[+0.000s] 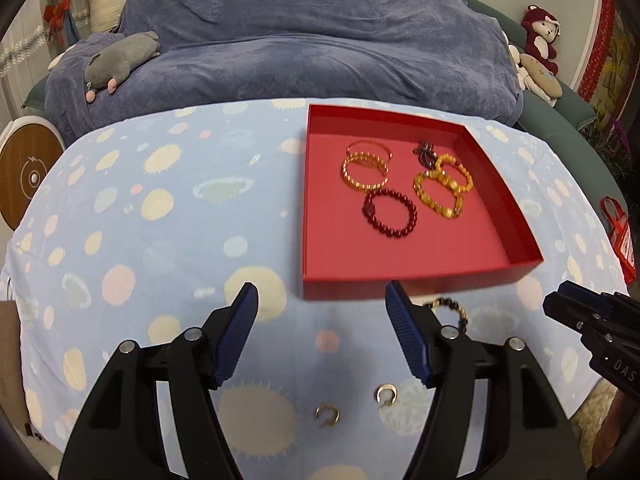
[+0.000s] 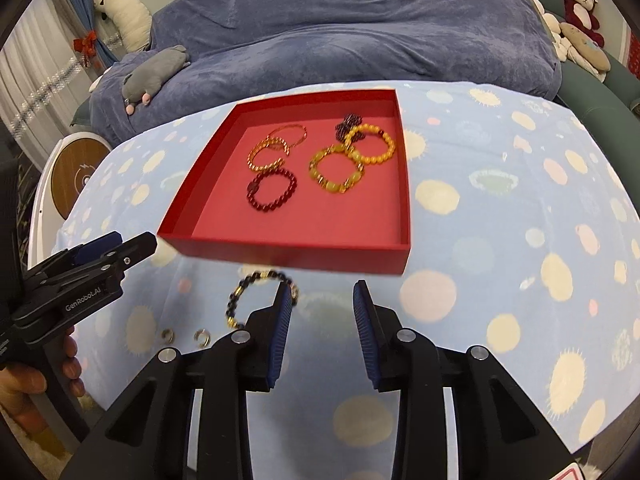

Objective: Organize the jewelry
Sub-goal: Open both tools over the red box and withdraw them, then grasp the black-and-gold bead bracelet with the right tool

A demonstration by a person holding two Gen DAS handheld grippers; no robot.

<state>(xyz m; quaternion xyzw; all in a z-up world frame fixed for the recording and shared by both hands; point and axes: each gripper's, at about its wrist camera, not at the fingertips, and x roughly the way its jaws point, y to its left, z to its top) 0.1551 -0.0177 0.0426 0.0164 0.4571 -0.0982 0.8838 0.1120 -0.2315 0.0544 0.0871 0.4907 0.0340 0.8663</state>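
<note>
Your left gripper hangs with its fingers spread wide and nothing between them, over the spotted blue surface just near of the red tray, and your right gripper has its fingers partly apart and empty too. In the tray lie gold bangles, a dark red bead bracelet, two yellow bead bracelets and a small dark purple piece. A dark bead bracelet lies on the surface just near of the tray, beside your right gripper's left finger, with two small rings nearer still.
</note>
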